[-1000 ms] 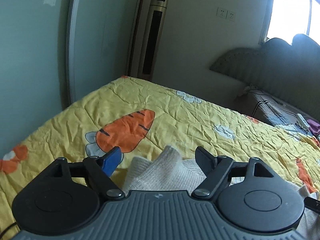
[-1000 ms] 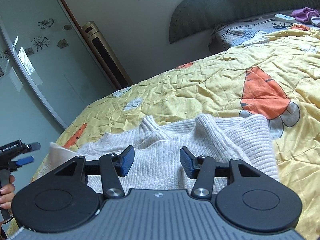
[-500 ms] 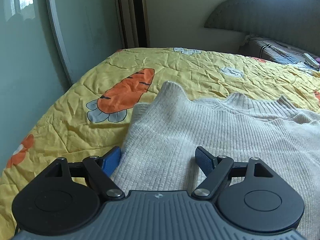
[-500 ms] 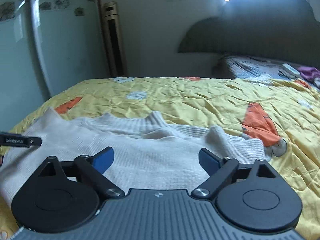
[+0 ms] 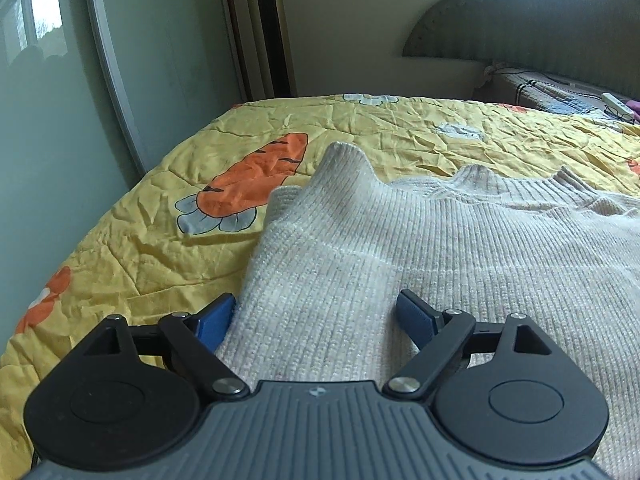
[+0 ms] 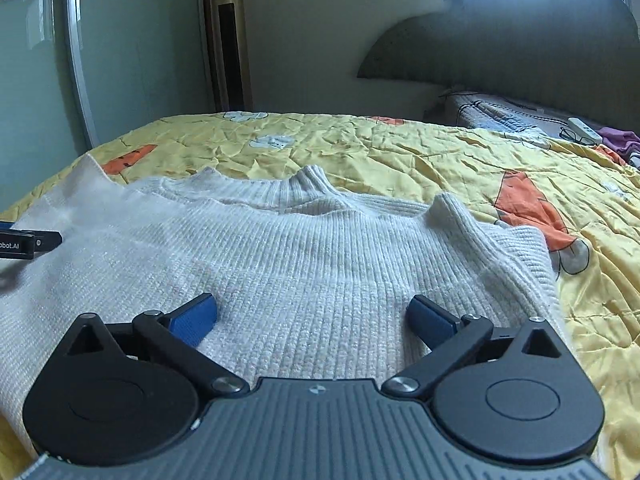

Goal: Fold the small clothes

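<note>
Since the frame a second earlier, both views have dropped and levelled out: the sweater point(image 5: 420, 248) then showed only as a bunched edge between the left fingers, and it now lies spread across the bed. The right hand-held gripper's point(image 6: 312, 318) blue pads, then close together, now stand far apart.

The left hand-held gripper point(image 5: 314, 316) has its jaws opening. Its left pad sits at the sweater's left edge, next to the yellow quilt point(image 5: 152, 240), and its right pad is over the knit. The cloth lies below and between the pads; neither is seen pressing on it.

The right hand-held gripper's jaws are opening as well, both pads over the sweater, with nothing clamped between them.

The sweater is cream, ribbed, and lies mostly flat on the quilt with its collar point(image 6: 308, 188) on the far side. A raised peak of fabric stands at each shoulder. In the right wrist view, the tip of the left hand-held gripper shows at the far left edge, over the sweater.
</note>
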